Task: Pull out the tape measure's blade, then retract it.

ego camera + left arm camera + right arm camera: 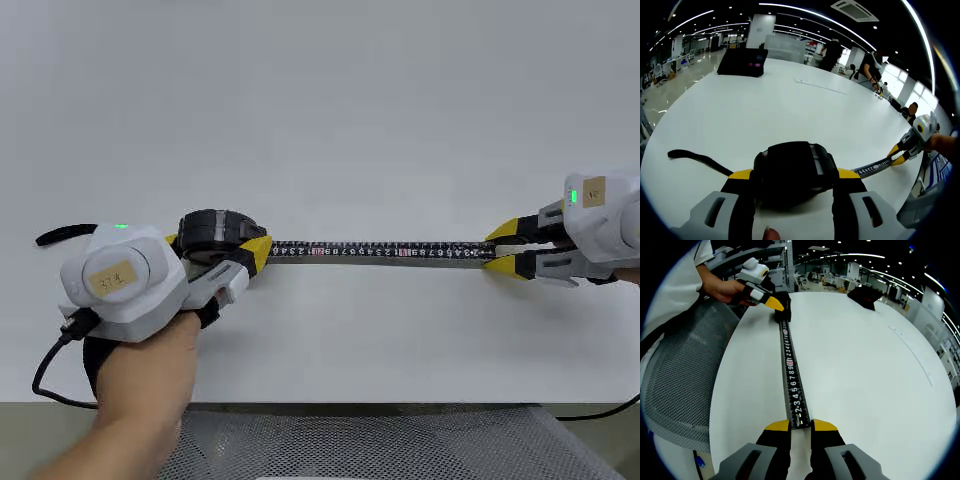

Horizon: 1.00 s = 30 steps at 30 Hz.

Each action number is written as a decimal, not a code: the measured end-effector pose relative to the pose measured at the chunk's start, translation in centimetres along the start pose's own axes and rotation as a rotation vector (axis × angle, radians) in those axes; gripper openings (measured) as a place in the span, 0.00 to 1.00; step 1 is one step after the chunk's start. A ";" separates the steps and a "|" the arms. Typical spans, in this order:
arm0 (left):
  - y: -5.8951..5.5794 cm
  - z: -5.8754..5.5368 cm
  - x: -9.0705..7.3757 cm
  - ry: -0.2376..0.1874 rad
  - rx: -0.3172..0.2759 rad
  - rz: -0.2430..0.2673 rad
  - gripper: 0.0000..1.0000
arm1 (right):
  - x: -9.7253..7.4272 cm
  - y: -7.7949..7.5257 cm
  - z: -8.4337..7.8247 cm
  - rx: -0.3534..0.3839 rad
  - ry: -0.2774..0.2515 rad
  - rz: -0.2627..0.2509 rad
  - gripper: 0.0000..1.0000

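A black tape measure case [220, 232] rests on the white table [330, 120], and my left gripper [248, 256] is shut on it, yellow tips either side of the case [793, 171]. Its dark blade [380, 250] runs out to the right, flat along the table. My right gripper [508, 250] is shut on the blade's end. In the right gripper view the numbered blade [791, 376] stretches from my right gripper [801, 426] away to the case [783, 312] and the left gripper [771, 302]. A black wrist strap [695, 157] trails left from the case.
The table's front edge [330, 404] lies close below the blade, with a grey mesh chair [380, 445] beneath. A black device [742, 62] stands at the far side of the table. People [871, 67] stand and sit beyond the far edge.
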<state>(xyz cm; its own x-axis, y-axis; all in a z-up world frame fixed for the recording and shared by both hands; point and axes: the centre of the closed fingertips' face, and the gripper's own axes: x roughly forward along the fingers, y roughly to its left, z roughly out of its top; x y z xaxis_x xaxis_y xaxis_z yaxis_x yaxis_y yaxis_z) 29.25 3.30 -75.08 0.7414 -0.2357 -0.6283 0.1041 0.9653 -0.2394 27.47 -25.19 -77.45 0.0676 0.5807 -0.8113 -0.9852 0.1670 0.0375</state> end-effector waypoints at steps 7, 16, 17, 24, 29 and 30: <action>0.1 0.0 0.0 0.002 -0.006 -0.004 0.58 | 0.7 0.0 1.2 -0.005 -0.017 0.010 0.11; 0.1 -0.1 0.1 0.001 -0.011 -0.013 0.58 | 1.6 0.3 2.5 -0.010 -0.038 0.032 0.11; 0.1 -0.1 0.1 0.000 -0.011 -0.014 0.58 | 1.6 0.3 2.6 -0.011 -0.040 0.032 0.11; 0.1 -0.1 0.0 0.000 -0.018 -0.015 0.58 | 2.5 0.5 4.0 -0.016 -0.065 0.048 0.11; 0.1 -0.1 0.0 0.001 -0.024 -0.017 0.58 | 3.1 0.6 4.8 -0.021 -0.077 0.058 0.11; 0.1 -0.1 0.0 0.001 -0.025 -0.017 0.58 | 3.1 0.6 4.8 -0.022 -0.079 0.059 0.10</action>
<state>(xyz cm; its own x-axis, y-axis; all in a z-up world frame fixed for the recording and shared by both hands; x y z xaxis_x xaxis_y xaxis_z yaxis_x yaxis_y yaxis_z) 29.21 3.41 -75.19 0.7390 -0.2522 -0.6247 0.1003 0.9581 -0.2682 27.83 -19.40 -77.15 0.0206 0.6498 -0.7598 -0.9911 0.1134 0.0701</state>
